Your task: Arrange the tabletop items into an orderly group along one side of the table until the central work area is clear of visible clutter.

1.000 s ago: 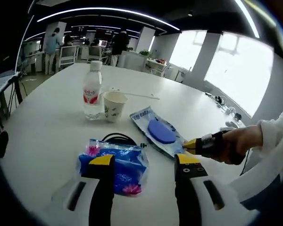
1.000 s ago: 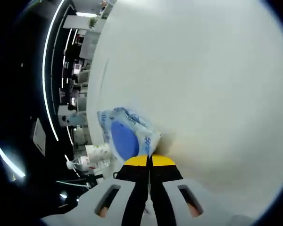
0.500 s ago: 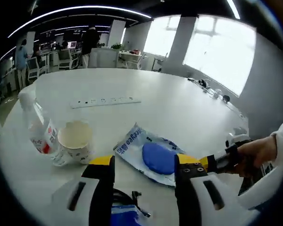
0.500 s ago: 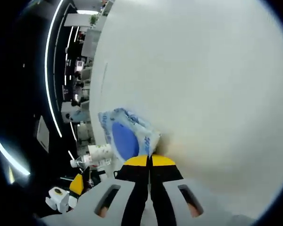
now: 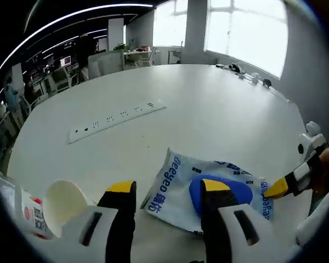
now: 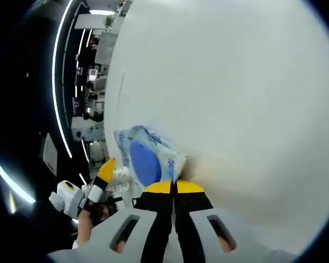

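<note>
Since a second ago, left gripper [image 5: 167, 192] swung off the blue snack bag toward the blue-and-white pouch [image 5: 205, 189], jaws wide and empty above it. Right gripper [image 6: 174, 187] unchanged, clamped on the pouch's edge on the white table [image 5: 208, 104]. Likely a two-handed shift. Paper cup [image 5: 63, 201] at left.

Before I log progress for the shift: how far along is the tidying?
Early stage. Nothing looks grouped along an edge yet. In hand: the right hand-held gripper is shut on a corner of the blue-and-white packet, which lies mid-table. The left hand-held gripper is open above that packet. Left to do: the paper cup and the bottle beside it, plus the white power strip.
</note>
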